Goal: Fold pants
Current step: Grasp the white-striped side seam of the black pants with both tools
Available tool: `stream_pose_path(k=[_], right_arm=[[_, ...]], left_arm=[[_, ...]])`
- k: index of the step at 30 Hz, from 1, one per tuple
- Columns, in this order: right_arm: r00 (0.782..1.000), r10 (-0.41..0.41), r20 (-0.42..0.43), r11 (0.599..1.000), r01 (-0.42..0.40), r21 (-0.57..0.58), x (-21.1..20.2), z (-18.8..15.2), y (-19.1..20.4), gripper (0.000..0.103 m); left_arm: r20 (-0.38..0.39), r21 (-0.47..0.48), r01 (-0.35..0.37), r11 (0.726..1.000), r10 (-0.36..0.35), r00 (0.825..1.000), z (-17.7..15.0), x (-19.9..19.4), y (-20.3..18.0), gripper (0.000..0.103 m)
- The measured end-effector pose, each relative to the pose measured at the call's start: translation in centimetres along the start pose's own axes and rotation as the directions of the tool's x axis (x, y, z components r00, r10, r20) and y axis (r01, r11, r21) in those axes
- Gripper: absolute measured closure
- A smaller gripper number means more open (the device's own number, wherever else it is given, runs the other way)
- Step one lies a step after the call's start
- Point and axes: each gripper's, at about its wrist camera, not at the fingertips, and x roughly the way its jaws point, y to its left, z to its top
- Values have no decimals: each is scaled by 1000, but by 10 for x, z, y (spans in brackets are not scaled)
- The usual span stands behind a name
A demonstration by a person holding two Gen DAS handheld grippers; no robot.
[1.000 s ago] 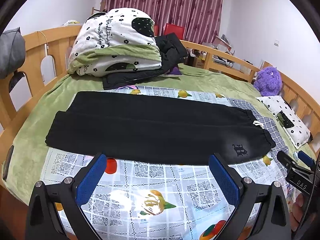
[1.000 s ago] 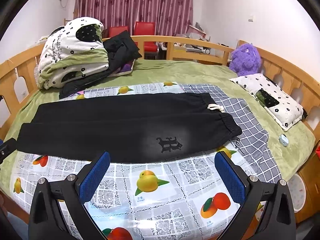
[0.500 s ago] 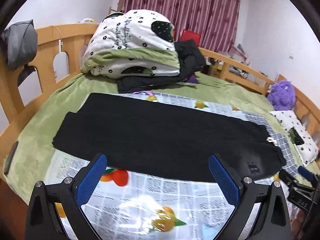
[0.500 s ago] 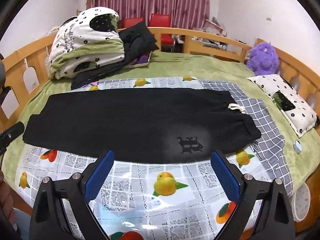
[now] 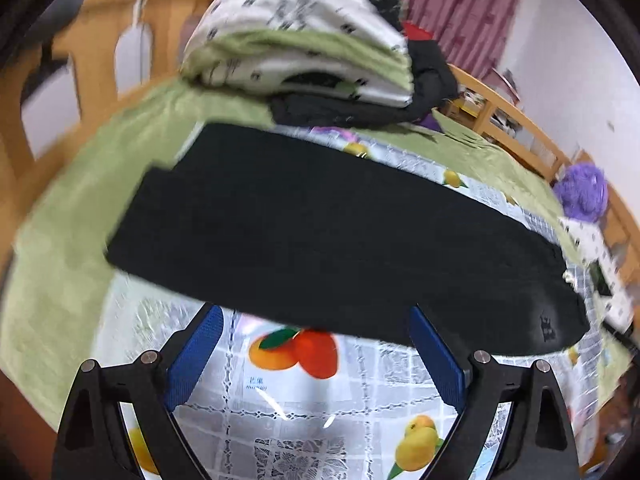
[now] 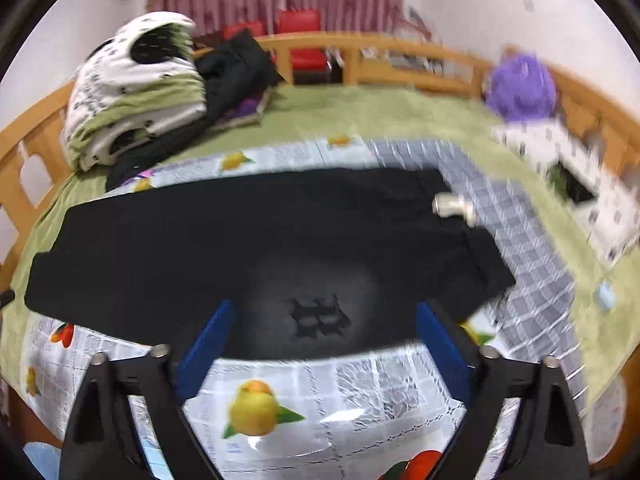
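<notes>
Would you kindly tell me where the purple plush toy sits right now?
The purple plush toy sits at the far right of the bed against the wooden rail, beyond the white patterned pillow; the left wrist view shows it at right too.

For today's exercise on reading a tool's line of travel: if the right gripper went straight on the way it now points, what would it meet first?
Most likely the black pants, near their printed emblem at the near edge. The open right gripper points at that spot with nothing in between, though blur makes depth uncertain.

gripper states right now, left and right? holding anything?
left gripper: open, holding nothing, at the near edge of the black pants.
right gripper: open, holding nothing, at the pants' near edge.
</notes>
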Motion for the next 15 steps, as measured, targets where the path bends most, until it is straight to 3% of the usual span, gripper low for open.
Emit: stream_pose_path(k=[3, 6, 11, 15], right_arm=[[997, 59, -53, 993, -53, 110, 34, -18, -34, 41], [992, 101, -74, 980, -87, 177, 58, -41, -54, 43], [988, 139, -70, 945, -111, 309, 92, -71, -70, 42], [977, 211, 15, 890, -199, 410, 104, -74, -79, 42]], left_arm=[[-10, -115, 49, 992, -50, 999, -14, 22, 29, 10], [-20, -203, 89, 975, -96, 995, -26, 41, 49, 10], [-35, -291, 90, 953, -105, 994, -37, 71, 75, 11], [-3, -300, 122, 946, -129, 992, -29, 82, 77, 11]])
